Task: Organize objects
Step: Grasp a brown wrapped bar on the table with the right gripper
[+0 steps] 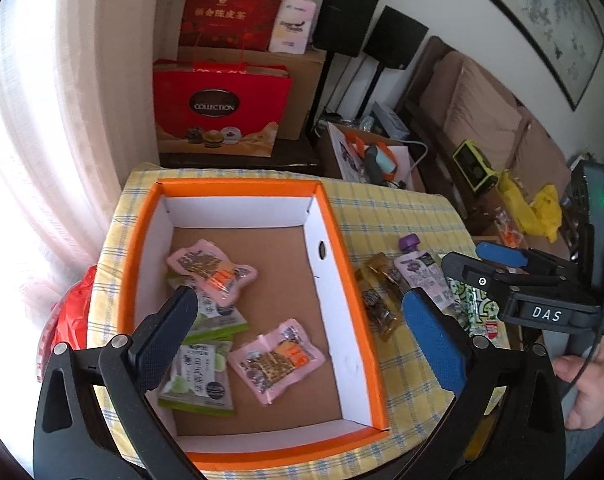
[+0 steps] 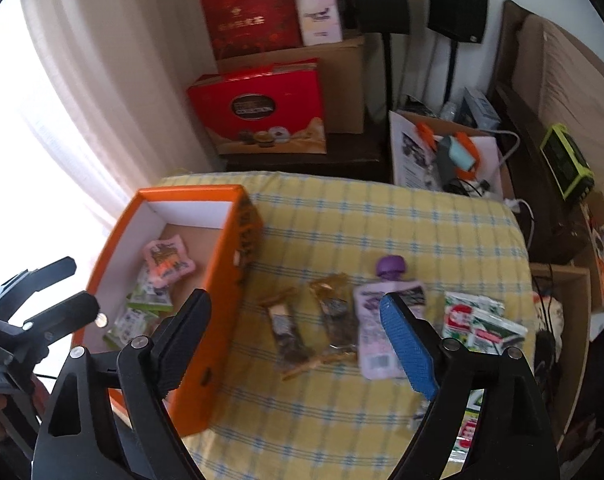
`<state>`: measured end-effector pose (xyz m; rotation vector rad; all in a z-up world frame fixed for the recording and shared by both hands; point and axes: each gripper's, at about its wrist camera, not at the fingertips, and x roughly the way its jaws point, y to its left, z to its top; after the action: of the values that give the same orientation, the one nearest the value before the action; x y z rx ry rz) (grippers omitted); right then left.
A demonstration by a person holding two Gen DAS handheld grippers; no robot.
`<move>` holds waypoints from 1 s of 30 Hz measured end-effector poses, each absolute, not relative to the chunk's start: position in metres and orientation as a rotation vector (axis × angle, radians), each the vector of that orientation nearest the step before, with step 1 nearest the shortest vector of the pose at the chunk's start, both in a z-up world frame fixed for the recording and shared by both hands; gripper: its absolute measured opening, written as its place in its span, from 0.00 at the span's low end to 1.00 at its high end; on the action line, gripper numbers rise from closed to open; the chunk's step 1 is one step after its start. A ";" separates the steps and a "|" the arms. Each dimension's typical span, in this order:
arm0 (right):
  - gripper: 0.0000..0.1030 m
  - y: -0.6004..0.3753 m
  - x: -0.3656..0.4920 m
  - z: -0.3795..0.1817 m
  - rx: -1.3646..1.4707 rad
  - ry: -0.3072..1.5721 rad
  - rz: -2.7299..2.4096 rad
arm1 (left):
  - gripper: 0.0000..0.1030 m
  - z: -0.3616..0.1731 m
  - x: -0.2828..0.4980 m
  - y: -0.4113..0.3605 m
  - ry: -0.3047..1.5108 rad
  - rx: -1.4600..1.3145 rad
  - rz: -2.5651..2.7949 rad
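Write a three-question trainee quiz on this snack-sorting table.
1. True or false: both pink packets lie inside the orange box.
2. Which item still on the tablecloth has a purple cap? A) brown bar B) pouch C) green-and-white packet
3. Fill in: the left gripper and right gripper are both ___, holding nothing.

Key
1. True; the second pink packet is there too.
2. B, the pouch.
3. open

Home living room: sofa (image 1: 485, 120), speakers (image 1: 345, 18), gift bags (image 1: 222, 112).
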<state>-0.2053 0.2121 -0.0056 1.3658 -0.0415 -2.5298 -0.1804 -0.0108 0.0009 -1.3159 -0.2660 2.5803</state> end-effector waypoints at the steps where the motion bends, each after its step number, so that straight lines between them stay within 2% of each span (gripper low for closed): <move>1: 0.85 0.216 -0.204 -0.007 1.369 -0.047 -2.533 | 1.00 0.000 -0.180 -0.008 -0.262 -1.318 2.577; 7: 0.84 0.236 -0.198 -0.012 1.369 -0.074 -2.539 | 1.00 -0.003 -0.179 0.009 -0.249 -1.339 2.550; 12: 0.68 0.233 -0.198 -0.026 1.388 -0.068 -2.500 | 1.00 -0.006 -0.181 0.011 -0.287 -1.358 2.539; 13: 0.67 0.231 -0.198 -0.030 1.393 -0.060 -2.491 | 1.00 -0.006 -0.181 0.012 -0.282 -1.359 2.544; 18: 0.49 0.220 -0.201 -0.051 1.410 -0.041 -2.440 | 0.95 -0.007 -0.180 0.015 -0.233 -1.355 2.571; 25: 0.38 0.195 -0.207 -0.071 1.413 0.030 -2.399 | 0.91 -0.008 -0.181 0.012 -0.254 -1.351 2.577; 27: 0.31 0.190 -0.210 -0.079 1.423 0.043 -2.382 | 0.91 -0.009 -0.183 0.011 -0.252 -1.354 2.572; 30: 0.29 0.183 -0.215 -0.089 1.443 0.050 -2.359 | 0.91 -0.010 -0.184 0.010 -0.249 -1.360 2.570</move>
<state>-0.2147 0.1834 -0.0894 1.4433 0.0504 -2.3594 -0.1839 0.0104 -0.0098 -1.3603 -0.2493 2.5699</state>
